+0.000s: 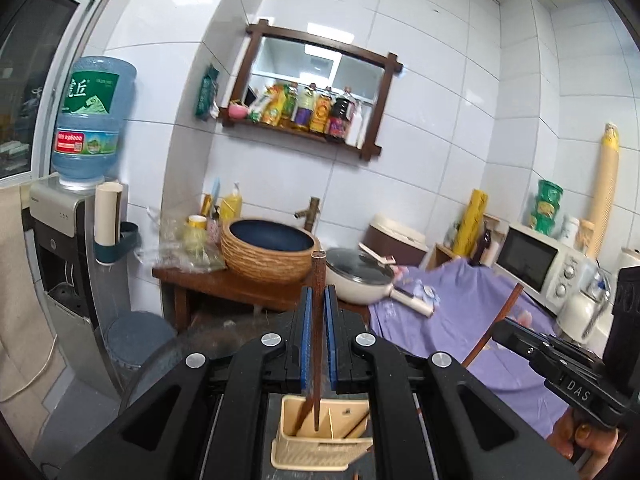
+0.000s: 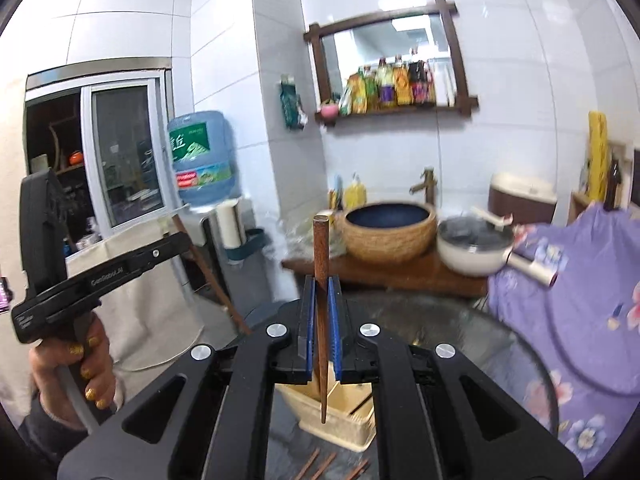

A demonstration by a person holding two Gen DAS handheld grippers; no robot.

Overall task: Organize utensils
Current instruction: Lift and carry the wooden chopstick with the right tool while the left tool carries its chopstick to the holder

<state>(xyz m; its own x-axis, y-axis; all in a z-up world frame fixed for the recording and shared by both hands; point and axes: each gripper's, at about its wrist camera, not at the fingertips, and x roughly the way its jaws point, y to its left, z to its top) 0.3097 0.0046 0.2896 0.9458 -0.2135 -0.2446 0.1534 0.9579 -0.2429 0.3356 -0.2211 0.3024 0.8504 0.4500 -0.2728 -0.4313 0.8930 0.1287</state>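
Observation:
My left gripper [image 1: 319, 294] is shut on a brown wooden chopstick [image 1: 318, 272] that stands upright between the blue pads. Its lower tip hangs above a beige utensil holder [image 1: 320, 446], which has other sticks leaning in it. My right gripper [image 2: 321, 282] is shut on a second upright chopstick [image 2: 321, 248] over the same holder [image 2: 340, 424]. Each view shows the other gripper: the right one [image 1: 502, 325] with its tilted stick [image 1: 511, 303], the left one [image 2: 187, 240] with its stick [image 2: 216, 284]. Loose chopsticks [image 2: 320, 464] lie on the glass in front of the holder.
The holder stands on a round glass table [image 2: 480, 340] beside a purple floral cloth [image 2: 580, 300]. Behind it, a wooden counter bears a woven basin [image 1: 272, 248] and a lidded pan [image 1: 360, 276]. A water dispenser [image 1: 64, 240] stands left, a microwave [image 1: 536, 260] right.

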